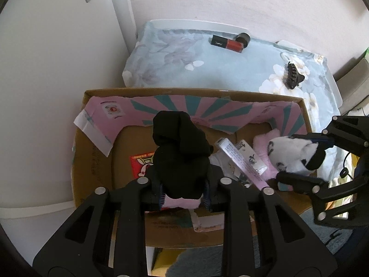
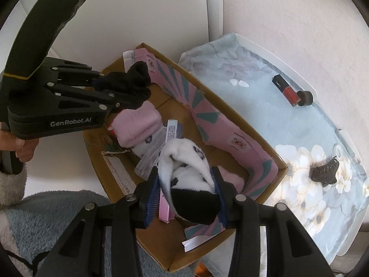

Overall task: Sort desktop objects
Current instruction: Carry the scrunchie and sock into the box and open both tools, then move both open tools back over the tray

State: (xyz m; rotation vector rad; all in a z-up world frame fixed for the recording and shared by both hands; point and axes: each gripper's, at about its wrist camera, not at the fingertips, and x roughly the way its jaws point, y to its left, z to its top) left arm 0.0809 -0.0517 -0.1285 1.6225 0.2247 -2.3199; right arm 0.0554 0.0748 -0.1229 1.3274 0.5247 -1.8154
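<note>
My left gripper (image 1: pixel 183 192) is clamped on a bundled black sock (image 1: pixel 181 152), which stands up out of the jaws above the cardboard box (image 1: pixel 96 161); in the left wrist view its long axis runs from lower centre toward the upper middle of the frame. My right gripper (image 2: pixel 188 198) is clamped on a white plush sock with black patches (image 2: pixel 186 180), black toe end nearest the camera, white end pointing up-frame into the box. Inside the box lie a pink folded sock (image 2: pixel 138 127), a printed white pair with a clear plastic tag (image 2: pixel 171 131), and a pink and teal paper liner (image 2: pixel 207 120) along its far wall. To the upper right of the right wrist view, on a floral blue cloth (image 2: pixel 265 120), rest a red lip product with a black cap (image 2: pixel 286 90), a small dark round jar (image 2: pixel 305 98) touching it, and a dark claw hair clip (image 2: pixel 325 170), well apart from both. A hand (image 2: pixel 23 147) grips the left tool at the left edge. The box's near wall is cut off behind my fingers; print on the tag is too small to read.
</note>
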